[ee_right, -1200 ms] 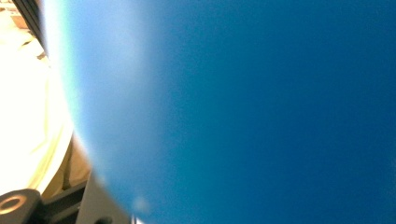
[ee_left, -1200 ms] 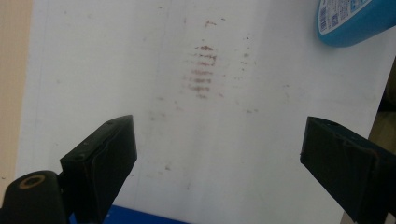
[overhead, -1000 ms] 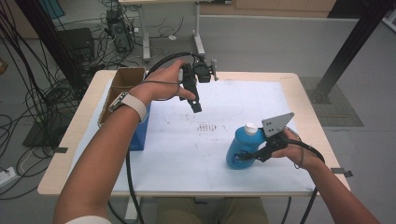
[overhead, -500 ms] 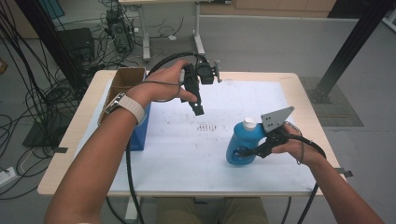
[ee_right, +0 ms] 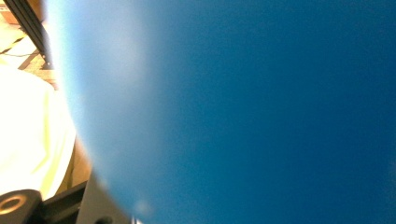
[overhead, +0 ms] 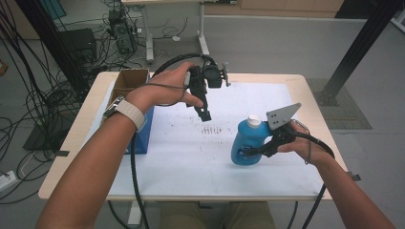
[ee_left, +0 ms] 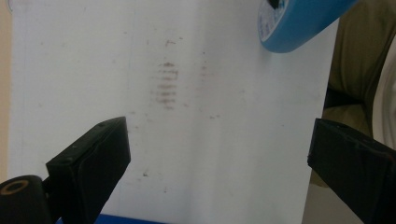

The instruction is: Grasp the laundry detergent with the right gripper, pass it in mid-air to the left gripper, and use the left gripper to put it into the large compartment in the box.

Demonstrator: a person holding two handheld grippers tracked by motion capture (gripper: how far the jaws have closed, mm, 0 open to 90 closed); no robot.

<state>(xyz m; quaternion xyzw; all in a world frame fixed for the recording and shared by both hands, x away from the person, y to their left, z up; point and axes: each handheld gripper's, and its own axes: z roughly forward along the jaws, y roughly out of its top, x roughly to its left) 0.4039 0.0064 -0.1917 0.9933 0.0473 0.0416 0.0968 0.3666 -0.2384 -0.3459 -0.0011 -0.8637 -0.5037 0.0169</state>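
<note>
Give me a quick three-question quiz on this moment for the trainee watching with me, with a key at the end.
1. True or false: the left gripper has something clamped between its jaws.
2. Which thing does the right gripper hold? A) the cardboard box B) the blue bottle C) the blue bin
3. What colour is the bottle's cap?

Key
1. False. In the left gripper view the jaws stand wide apart over the white table cover, with nothing between them; they have just been opening.
2. B. The right gripper is shut on the blue bottle, low on its side.
3. White: the cap is white.
</note>
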